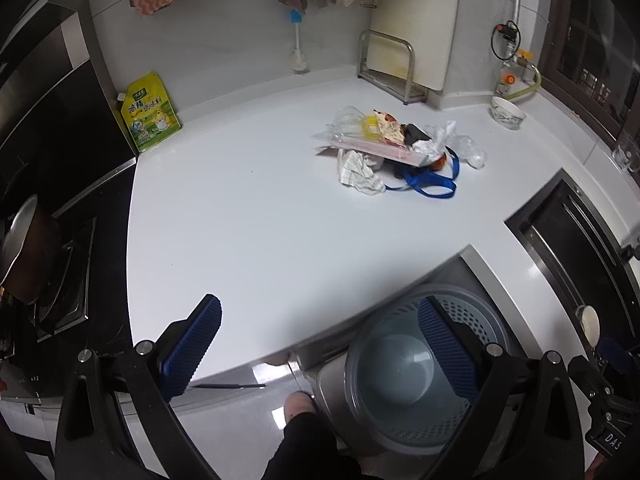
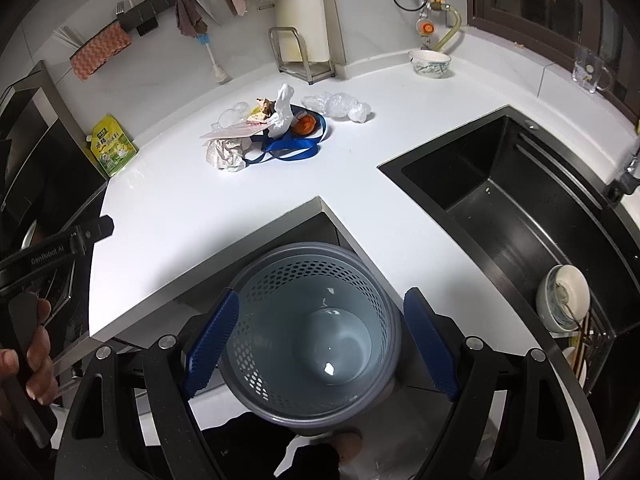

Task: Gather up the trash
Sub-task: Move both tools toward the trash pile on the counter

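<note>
Down close, both grippers are hanging spread wide and holding nothing, the left gripper [image 1: 320,344] over the counter edge and the right gripper [image 2: 320,340] straddling the empty perforated bin [image 2: 316,332] standing on the floor below. Farther out, the trash pile [image 2: 272,128] is sitting mid-counter [image 2: 200,216], well apart from both tools. It is looking light and soft: the crumpled paper [image 2: 226,154] should be pinching easily at a fold, the clear plastic [image 2: 340,106] likely slipping, the blue strap [image 2: 296,148] offering a loop.
</note>
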The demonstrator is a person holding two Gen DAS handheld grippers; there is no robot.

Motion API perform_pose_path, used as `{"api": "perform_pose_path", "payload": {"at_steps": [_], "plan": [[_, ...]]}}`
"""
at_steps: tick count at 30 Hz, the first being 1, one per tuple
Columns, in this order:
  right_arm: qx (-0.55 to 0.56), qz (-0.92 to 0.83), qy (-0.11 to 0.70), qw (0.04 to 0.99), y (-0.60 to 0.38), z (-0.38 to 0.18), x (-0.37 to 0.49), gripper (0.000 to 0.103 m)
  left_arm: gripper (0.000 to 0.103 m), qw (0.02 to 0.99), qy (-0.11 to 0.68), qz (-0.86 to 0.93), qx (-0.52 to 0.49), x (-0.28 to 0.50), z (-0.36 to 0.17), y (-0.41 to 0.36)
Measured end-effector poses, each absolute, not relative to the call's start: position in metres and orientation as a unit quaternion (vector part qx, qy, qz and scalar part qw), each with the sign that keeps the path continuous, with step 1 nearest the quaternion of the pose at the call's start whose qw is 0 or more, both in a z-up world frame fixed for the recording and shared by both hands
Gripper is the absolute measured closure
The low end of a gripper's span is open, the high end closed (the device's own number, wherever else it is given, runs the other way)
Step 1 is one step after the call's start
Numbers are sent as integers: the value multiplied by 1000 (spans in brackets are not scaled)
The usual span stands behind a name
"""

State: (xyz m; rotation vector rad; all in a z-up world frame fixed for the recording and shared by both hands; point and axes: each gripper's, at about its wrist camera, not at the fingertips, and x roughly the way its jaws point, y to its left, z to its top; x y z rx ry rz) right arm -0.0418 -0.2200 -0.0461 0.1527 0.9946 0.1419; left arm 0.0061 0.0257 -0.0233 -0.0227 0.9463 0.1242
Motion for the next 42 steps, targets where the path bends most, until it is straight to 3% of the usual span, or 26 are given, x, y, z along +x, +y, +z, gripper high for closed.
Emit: {"api": "perform_pose_path", "payload": {"at_steps": [22,42], "plan": [[74,36,468,880,-238,-84,145,22,6,895,444,28,-36,180,-107,31],[-34,202,443,873,-246,-118,316,22,6,893,432,97,-74,210,-148,15]]}}
